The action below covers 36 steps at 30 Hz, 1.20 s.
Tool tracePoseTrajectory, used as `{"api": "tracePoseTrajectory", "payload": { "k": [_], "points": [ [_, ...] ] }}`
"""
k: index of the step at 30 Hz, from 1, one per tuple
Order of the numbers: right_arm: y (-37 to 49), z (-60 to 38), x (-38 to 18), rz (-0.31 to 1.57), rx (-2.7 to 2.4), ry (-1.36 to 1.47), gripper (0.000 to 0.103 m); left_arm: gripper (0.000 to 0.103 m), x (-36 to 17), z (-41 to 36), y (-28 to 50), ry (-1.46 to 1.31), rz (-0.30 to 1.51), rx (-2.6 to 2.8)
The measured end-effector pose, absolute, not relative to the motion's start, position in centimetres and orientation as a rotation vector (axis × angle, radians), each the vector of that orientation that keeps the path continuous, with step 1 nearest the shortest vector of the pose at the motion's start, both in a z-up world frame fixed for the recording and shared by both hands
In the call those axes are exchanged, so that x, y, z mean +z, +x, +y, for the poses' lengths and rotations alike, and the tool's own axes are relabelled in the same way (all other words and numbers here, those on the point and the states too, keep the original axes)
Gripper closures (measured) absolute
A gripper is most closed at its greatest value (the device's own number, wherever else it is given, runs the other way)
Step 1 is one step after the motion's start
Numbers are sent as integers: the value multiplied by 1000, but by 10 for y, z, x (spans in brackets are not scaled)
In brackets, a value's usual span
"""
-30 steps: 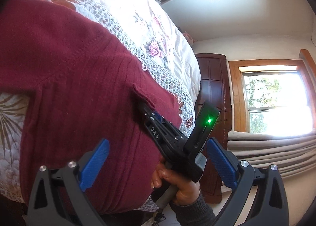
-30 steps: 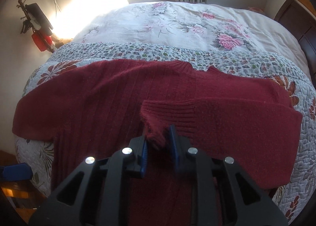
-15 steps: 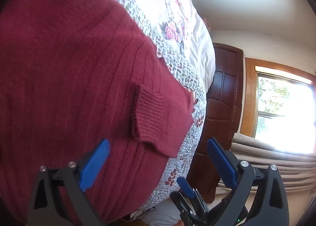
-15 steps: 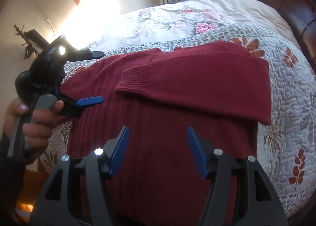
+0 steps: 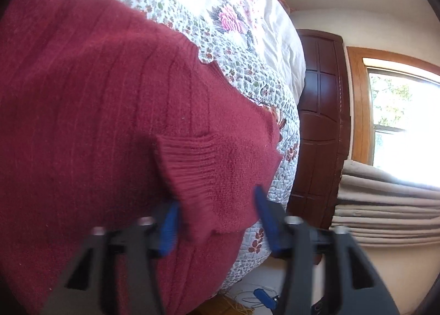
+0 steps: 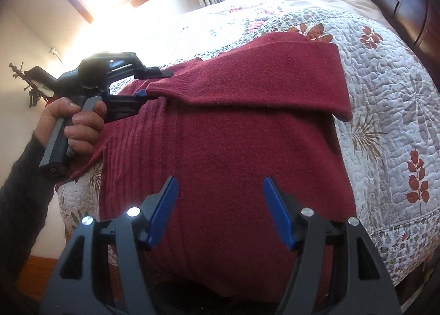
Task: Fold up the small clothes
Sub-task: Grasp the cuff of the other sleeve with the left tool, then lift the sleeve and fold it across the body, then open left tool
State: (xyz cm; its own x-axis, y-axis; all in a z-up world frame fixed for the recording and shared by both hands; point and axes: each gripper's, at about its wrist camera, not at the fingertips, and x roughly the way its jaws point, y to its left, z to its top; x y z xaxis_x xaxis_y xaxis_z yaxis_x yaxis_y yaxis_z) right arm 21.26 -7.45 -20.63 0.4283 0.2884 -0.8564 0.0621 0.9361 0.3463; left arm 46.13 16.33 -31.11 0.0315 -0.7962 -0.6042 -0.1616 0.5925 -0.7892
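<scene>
1. The right gripper (image 6: 220,205), which a second ago pinched the ribbed cuff (image 5: 187,169), now hangs released above the dark red knitted sweater (image 6: 220,136).
2. The left gripper (image 5: 217,218) has closed in, jaws parted astride that cuff, not clenched; the sleeve (image 6: 261,75) lies folded across the body, likely needing straightening.
3. The sweater rests on a floral quilted bedspread (image 6: 385,95).
4. Beyond: dark wooden headboard (image 5: 321,122), sunlit window (image 5: 407,117).

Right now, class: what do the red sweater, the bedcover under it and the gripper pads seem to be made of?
Sweater: looks like soft knitted wool or acrylic, matte and fuzzy, with ribbed cuff.
Bedcover: probably quilted cotton, matte, with stitched puckers and printed leaves.
Right gripper pads: likely blue ridged rubber or plastic.
</scene>
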Motion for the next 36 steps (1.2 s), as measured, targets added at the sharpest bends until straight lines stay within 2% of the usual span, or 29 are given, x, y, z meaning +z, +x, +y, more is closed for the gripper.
{"api": "tracePoseTrajectory", "payload": {
  "k": [3,8,13,17,21,27,36],
  "points": [
    [211,-73,-204,1121,146,352,38,96,-306,167,459,-822,1466,-576],
    [207,-73,-200,1118,136,354,38,97,-287,178,457,-787,1421,-594],
    [203,-76,-196,1105,118,361,38,97,-234,198,461,-746,1319,-662],
    [202,-75,-197,1108,109,370,38,97,-197,229,466,-710,1251,-672],
    [203,-71,-198,1112,116,371,38,97,-184,268,469,-709,1218,-644],
    [207,-66,-197,1116,130,376,38,97,-206,311,466,-735,1238,-580],
    [210,-65,-196,1125,127,357,38,97,-300,341,461,-803,1339,-448]
  ]
}}
